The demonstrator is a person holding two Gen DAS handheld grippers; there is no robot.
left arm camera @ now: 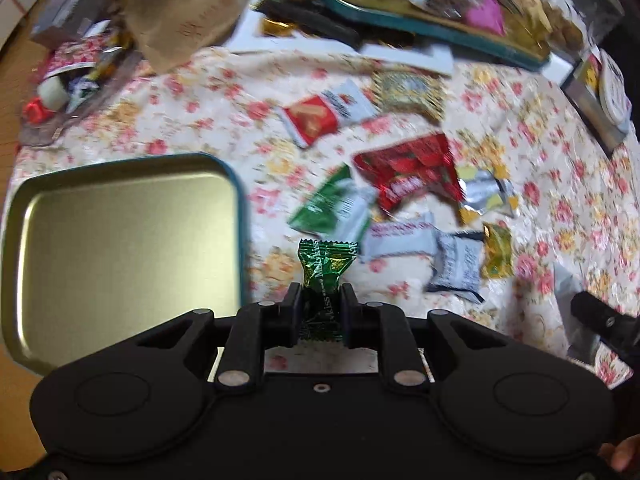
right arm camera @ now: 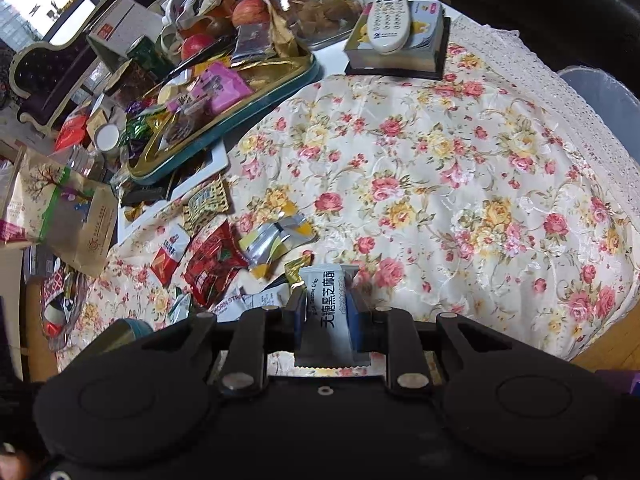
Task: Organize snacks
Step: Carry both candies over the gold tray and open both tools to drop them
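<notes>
Fingers (left arm camera: 320, 300) half hiding green candy (left arm camera: 325, 268)

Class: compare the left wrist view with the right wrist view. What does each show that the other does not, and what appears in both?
Only the left wrist view shows the left tool shut on a green candy wrapper, and the whole of the empty metal tray beside it.

Only the right wrist view shows the right tool shut on a white sesame crisp packet, a remote control lying on a box, and apples.

Both show the floral tablecloth, the red snack packet in the loose pile, and the cluttered teal-rimmed tray.
</notes>
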